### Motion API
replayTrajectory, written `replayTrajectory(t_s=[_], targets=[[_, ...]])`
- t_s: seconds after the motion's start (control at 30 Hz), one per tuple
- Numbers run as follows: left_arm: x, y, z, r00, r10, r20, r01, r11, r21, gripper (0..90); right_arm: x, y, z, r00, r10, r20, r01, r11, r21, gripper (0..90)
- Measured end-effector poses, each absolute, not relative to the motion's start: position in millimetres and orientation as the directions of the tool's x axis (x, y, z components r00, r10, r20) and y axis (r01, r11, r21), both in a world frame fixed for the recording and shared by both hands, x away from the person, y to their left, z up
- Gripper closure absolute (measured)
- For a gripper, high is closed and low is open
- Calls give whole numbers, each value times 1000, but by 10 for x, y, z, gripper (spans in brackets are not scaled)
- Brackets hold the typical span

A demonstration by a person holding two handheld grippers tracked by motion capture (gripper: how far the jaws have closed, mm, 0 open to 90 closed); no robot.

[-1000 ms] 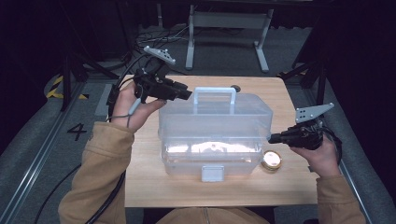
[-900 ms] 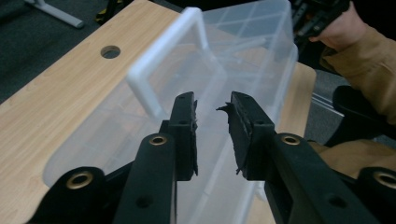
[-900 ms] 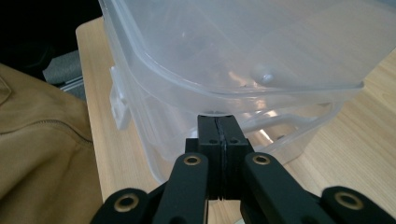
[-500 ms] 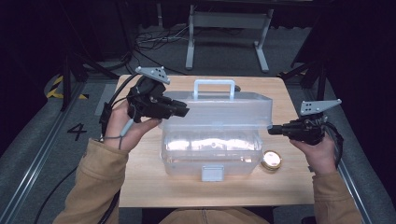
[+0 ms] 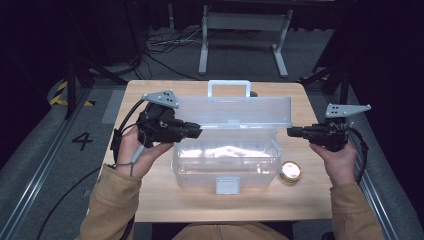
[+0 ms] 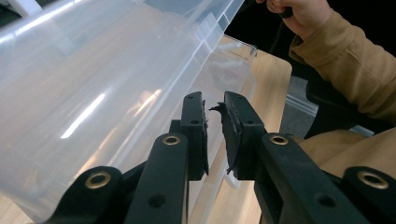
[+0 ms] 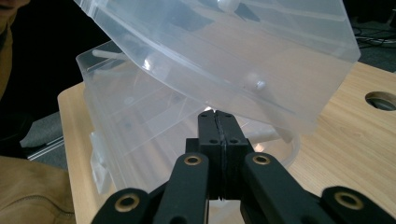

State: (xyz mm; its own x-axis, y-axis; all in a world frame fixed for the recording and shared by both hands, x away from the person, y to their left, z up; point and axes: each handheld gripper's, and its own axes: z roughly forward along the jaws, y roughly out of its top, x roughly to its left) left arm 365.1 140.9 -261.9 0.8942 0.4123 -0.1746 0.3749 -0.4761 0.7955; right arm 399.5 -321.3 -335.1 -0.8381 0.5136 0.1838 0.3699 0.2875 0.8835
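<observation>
So we've got a clear plastic storage box (image 5: 225, 160) sitting in the middle of a light wooden table (image 5: 200, 205), latch tab facing the person. Its lid (image 5: 235, 111) is swung up and tilted back, with the white carry handle (image 5: 229, 87) sticking up at the far edge. Inside the box we can see something pale on the bottom, but it's too washed out by glare to say what it is.

The left gripper (image 5: 197, 132) is right at the box's left rim, tips just under the raised lid. Its jaws have just been closing, and in the left gripper view (image 6: 214, 133) there's a narrow gap between the pads with nothing clamped in it. The clear plastic wall sits right beyond the tips, but we can't tell if they're touching it.

The right gripper (image 5: 291, 132) hovers off the box's right end, near the lid's corner, pointing inward. In the right gripper view (image 7: 218, 122) its jaws are pressed flat together with nothing between them, and the tilted lid looms right above and ahead of the tips.

A small round gold tin (image 5: 290, 171) lies on the table just beside the box's front right corner. Tan sleeves (image 5: 112, 200) come in from the bottom.
</observation>
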Motion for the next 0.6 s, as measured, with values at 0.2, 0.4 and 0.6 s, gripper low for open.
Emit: replayTrajectory(t_s=[0.2,0.4,0.6], targets=[[3672,1471,-2747,879,441,-180,398,-471,787,802,3989,-3217,-3344,-822,539,186,367,249,896,900],[3775,1521,-2928,852,486,-196,439,-458,773,801,3978,-3213,-3348,-814,553,179,357,234,904,900],[3870,1632,-3095,817,531,-224,479,-409,776,806,3983,-3195,-3376,-819,545,181,356,234,905,900]])
